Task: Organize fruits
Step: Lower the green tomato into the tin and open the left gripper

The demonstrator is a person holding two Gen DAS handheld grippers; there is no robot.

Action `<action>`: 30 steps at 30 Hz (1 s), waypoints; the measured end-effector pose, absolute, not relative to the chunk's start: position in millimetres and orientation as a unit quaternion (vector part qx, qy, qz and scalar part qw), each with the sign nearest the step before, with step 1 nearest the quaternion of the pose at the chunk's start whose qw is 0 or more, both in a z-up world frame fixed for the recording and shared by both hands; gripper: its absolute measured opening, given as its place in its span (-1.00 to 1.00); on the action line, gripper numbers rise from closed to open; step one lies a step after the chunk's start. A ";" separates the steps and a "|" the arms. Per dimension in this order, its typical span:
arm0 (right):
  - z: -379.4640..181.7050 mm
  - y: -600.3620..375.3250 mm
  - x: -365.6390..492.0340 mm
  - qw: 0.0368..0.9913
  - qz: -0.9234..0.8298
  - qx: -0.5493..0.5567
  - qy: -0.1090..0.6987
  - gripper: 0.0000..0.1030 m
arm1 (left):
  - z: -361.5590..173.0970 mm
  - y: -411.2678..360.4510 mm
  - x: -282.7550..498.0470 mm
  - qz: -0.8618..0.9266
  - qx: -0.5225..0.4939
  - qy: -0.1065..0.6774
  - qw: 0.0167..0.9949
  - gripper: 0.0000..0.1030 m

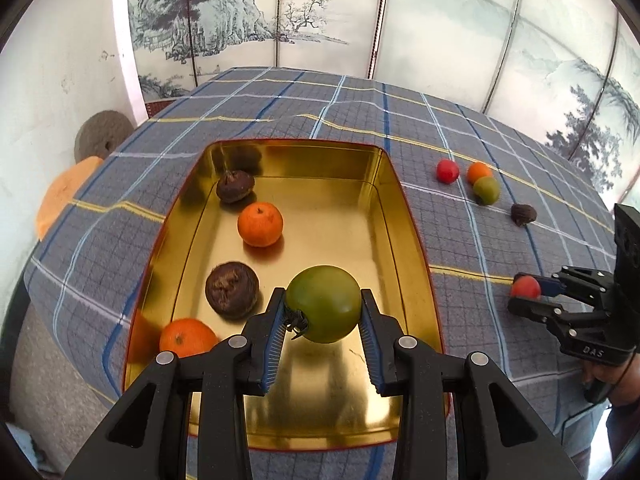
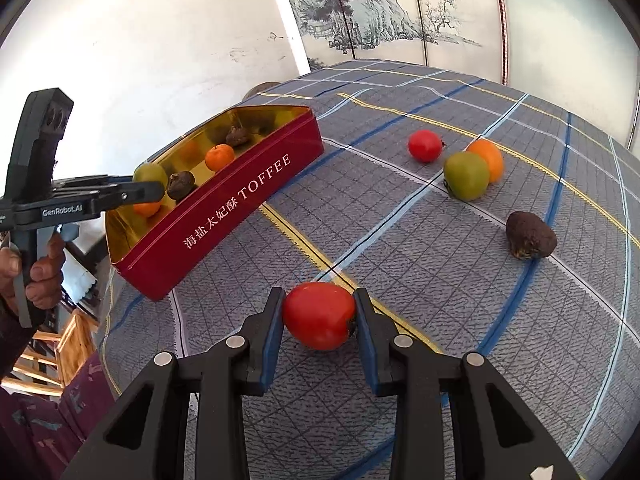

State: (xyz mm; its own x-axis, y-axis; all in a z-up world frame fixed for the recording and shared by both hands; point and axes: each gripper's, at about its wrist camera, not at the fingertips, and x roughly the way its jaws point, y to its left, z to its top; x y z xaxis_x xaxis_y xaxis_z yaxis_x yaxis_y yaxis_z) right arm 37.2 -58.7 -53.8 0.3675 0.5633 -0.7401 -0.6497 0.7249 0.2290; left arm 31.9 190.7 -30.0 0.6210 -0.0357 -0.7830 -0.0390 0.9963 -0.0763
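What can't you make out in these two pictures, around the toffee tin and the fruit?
- Left wrist view: the tin's near end, covered by the left gripper holding the green tomato.
- Right wrist view: part of the tin's floor, behind its red wall.
- Right wrist view: whether the red tomato in the right gripper touches the cloth.
- Left wrist view: objects beyond the table's left edge, cut off.

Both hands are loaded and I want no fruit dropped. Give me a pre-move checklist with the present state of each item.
1. Left hand-held gripper shut on green fruit: ok.
2. Green fruit over the tin: ok.
3. Free floor in the tin for it: ok.
4. Right hand-held gripper shut on red fruit: ok.
5. Red fruit lifted off the tablecloth: cannot tell.
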 end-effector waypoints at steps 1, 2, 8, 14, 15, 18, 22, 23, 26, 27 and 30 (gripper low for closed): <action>-54.4 -58.0 36.8 0.825 0.367 -0.052 0.426 -0.40 | -30.4 190.2 33.9 0.002 -0.040 0.435 0.899 -0.30; -54.8 -57.7 36.7 0.825 0.366 -0.053 0.428 -0.40 | -30.7 189.4 36.3 0.004 -0.035 0.435 0.900 -0.29; -54.7 -60.8 39.8 0.825 0.364 -0.043 0.430 -0.39 | -32.2 185.4 47.4 0.017 -0.013 0.434 0.901 -0.28; -54.7 -62.1 40.6 0.825 0.364 -0.042 0.431 -0.39 | -30.7 181.5 52.6 0.022 -0.004 0.432 0.901 -0.26; -54.7 -62.0 40.7 0.825 0.364 -0.042 0.431 -0.39 | -30.5 181.0 53.2 0.023 -0.003 0.433 0.901 -0.25; -54.7 -62.4 40.9 0.825 0.364 -0.040 0.431 -0.39 | -27.2 179.7 52.4 0.028 0.001 0.425 0.905 -0.17; -54.5 -62.7 41.1 0.824 0.364 -0.040 0.431 -0.39 | -21.1 179.2 51.1 0.036 0.008 0.413 0.910 0.17; -54.4 -62.7 41.0 0.825 0.364 -0.041 0.431 -0.39 | -18.9 179.2 49.7 0.039 0.009 0.407 0.912 0.20; -54.0 -63.4 40.6 0.825 0.364 -0.040 0.430 -0.39 | -15.4 178.7 46.9 0.043 0.010 0.403 0.914 0.23; -54.0 -63.5 40.8 0.825 0.363 -0.039 0.430 -0.39 | -14.6 178.6 45.9 0.045 0.011 0.403 0.914 0.23; -53.6 -63.7 40.9 0.826 0.363 -0.039 0.430 -0.39 | -12.9 178.5 40.6 0.045 0.008 0.402 0.914 0.23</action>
